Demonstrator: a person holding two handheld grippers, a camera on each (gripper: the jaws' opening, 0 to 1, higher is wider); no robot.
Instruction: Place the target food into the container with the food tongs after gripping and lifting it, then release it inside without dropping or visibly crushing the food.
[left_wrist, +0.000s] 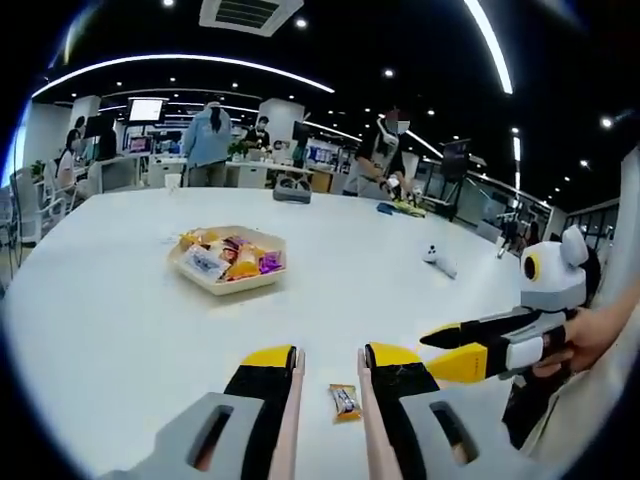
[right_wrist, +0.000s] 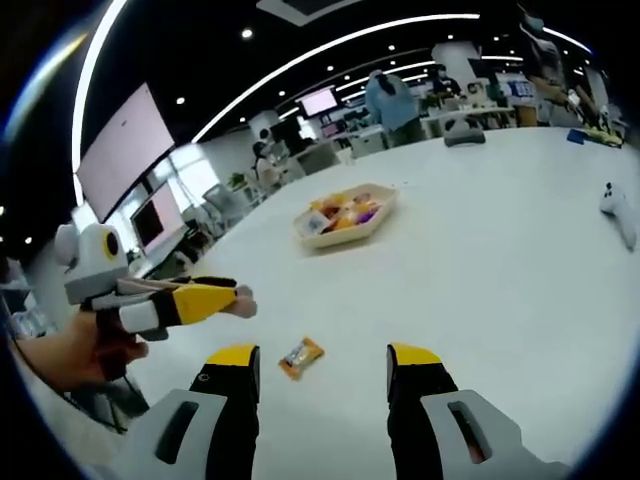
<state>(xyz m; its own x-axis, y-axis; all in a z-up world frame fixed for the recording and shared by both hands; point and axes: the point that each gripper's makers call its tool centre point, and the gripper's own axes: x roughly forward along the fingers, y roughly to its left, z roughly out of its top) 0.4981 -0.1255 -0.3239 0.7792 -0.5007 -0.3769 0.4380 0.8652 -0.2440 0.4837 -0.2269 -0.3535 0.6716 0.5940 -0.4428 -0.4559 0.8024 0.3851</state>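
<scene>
Snack packet (left_wrist: 345, 402), small and orange-wrapped, lies flat on the white table (left_wrist: 120, 320) at the lower centre of the left gripper view, seen in the gap between the left gripper's (left_wrist: 331, 358) two yellow-tipped jaws, which stand a little apart with nothing between them. Up and left of it, well apart, sits the beige container (left_wrist: 228, 259), a shallow angular tray already holding a heap of bright wrapped snacks. At the right edge of the same view the right gripper (left_wrist: 445, 349) comes in, held by a hand (left_wrist: 590, 340); from here its jaws seem close together, though the angle is poor.

In the right gripper view, the left gripper (right_wrist: 238, 297) enters from the left edge, gripped by a hand (right_wrist: 60, 355), its jaws seen side-on so their gap is hard to judge. Just right of it and slightly lower, the same snack packet (right_wrist: 301, 356) rests on the table (right_wrist: 500, 260), near the inner edge of the left-hand jaw at the bottom of the frame. The right gripper (right_wrist: 323, 360) has its own jaws spread wide and grips nothing. The container (right_wrist: 348, 214) lies farther up, above centre. A small white object (right_wrist: 618, 212) lies on the table at the right edge. People stand at desks beyond the table in both views.
</scene>
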